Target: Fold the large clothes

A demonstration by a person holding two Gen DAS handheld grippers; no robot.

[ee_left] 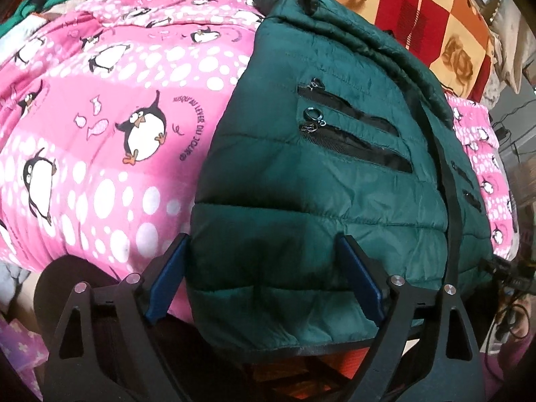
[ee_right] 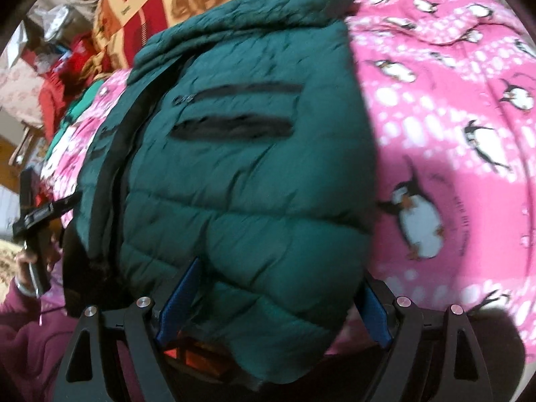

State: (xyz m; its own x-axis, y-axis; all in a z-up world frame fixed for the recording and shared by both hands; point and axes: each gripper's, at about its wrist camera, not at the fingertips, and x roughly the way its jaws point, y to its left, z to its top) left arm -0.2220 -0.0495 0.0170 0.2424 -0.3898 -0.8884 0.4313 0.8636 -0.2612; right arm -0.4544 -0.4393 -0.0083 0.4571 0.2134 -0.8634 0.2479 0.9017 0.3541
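One green puffer jacket (ee_left: 301,181) is lying front-up on a pink penguin blanket (ee_left: 110,110), collar toward twelve o'clock, hem at six. The left gripper (ee_left: 264,261) is hanging open, its blue pads straddling the hem; the right gripper (ee_right: 278,288) is gaping over the hem too, holding nothing as far as I can see. To fold cleanly, I'd say both should be pinching the hem corners together and carrying them up evenly. I'm counting two grippers, and two zip pockets (ee_left: 355,134) on the left-hand panel.
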